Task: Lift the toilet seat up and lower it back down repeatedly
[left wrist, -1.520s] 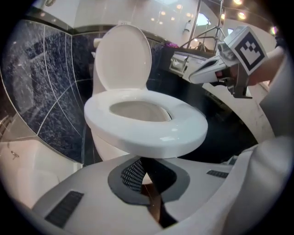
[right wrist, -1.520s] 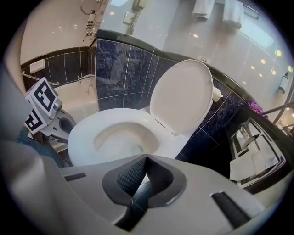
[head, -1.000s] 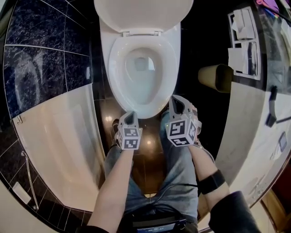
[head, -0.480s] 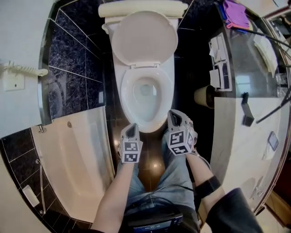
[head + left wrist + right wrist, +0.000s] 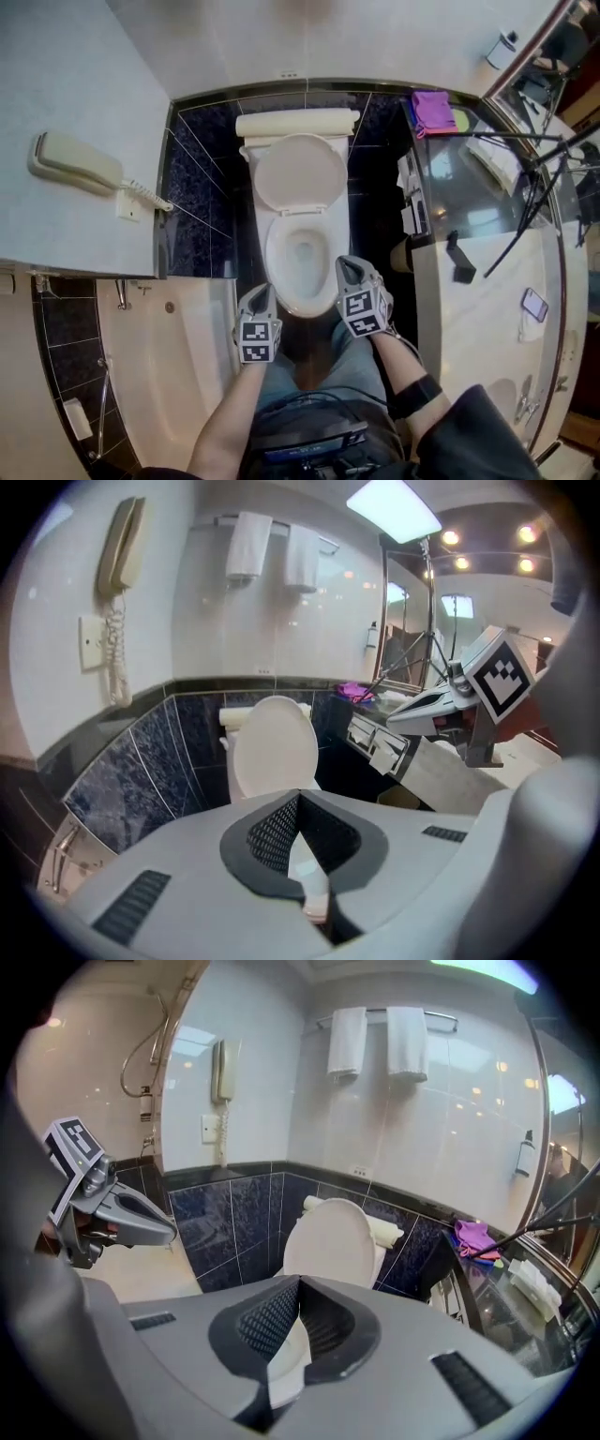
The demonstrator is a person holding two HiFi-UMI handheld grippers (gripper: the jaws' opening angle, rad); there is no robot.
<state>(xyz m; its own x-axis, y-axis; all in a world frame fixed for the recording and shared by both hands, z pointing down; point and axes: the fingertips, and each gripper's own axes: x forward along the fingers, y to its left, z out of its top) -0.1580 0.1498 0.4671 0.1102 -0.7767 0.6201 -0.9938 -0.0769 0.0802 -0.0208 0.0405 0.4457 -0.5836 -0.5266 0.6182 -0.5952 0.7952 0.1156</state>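
Our left gripper (image 5: 262, 295) and right gripper (image 5: 349, 272) hang near the front of the seat (image 5: 277, 258). Their fingers (image 5: 275, 834) are pressed together and hold nothing. The seat lies flat, with the lid (image 5: 300, 173) up behind it. We should go down slowly and hook the seat's front edge.

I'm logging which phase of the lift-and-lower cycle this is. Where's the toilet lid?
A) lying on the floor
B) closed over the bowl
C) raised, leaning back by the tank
C: the lid stands upright against the tank, leaving the bowl open.
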